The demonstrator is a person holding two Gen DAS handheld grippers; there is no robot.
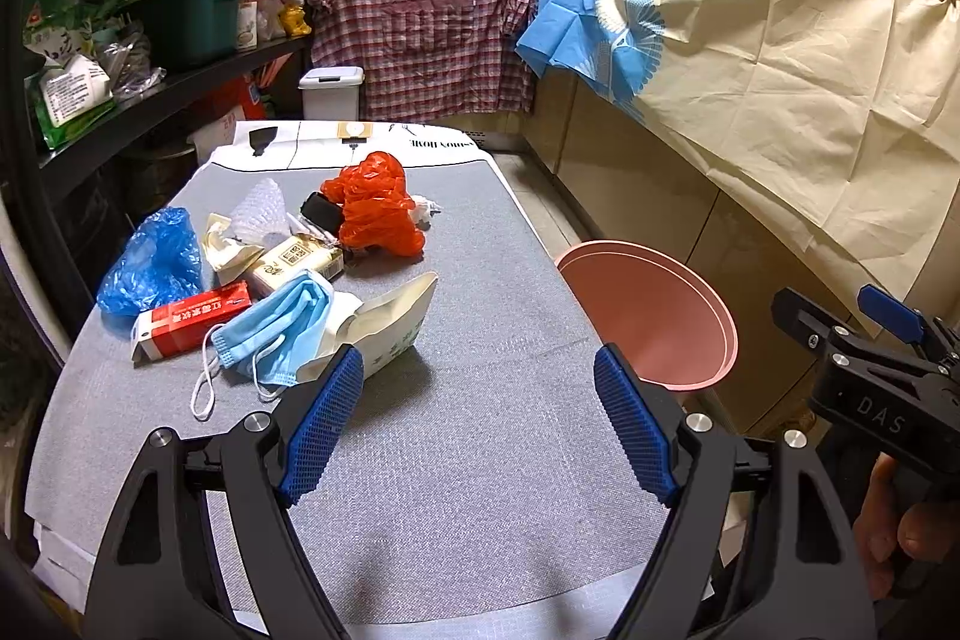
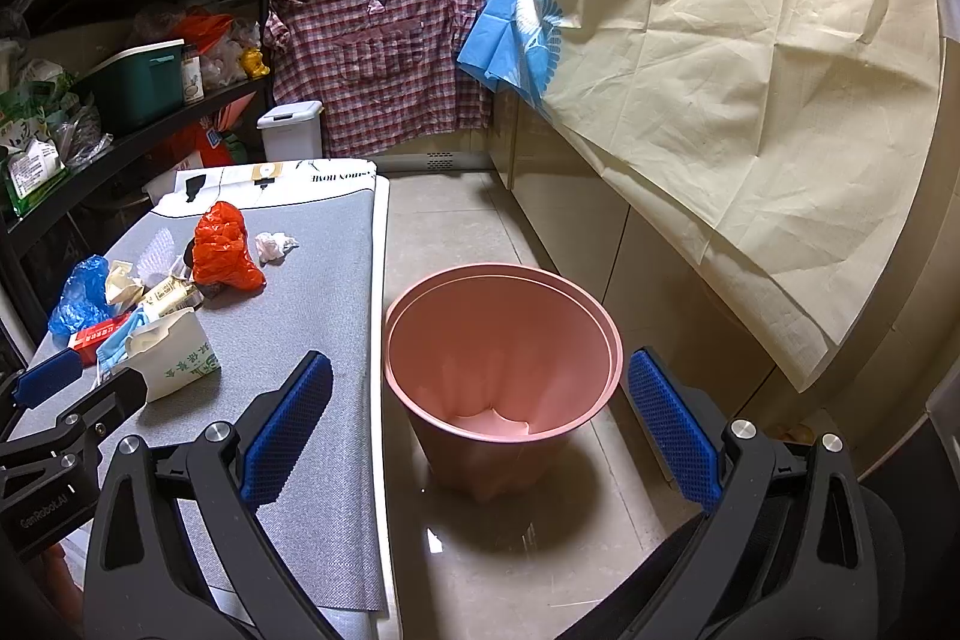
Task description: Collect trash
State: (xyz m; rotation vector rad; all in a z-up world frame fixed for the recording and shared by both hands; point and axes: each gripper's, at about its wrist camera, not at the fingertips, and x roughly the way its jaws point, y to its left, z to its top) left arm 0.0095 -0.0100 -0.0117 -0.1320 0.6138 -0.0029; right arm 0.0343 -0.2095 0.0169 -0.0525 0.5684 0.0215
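We hold both grippers spread and empty, the left gripper [image 1: 479, 421] facing the trash pile just beyond its left finger, the right gripper [image 2: 480, 421] framing the pink bin [image 2: 501, 370] for drops.

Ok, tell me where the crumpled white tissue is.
In the right wrist view the crumpled white tissue lies on the grey table mat, just right of the orange plastic bag, apart from the main pile and toward the table's far end.
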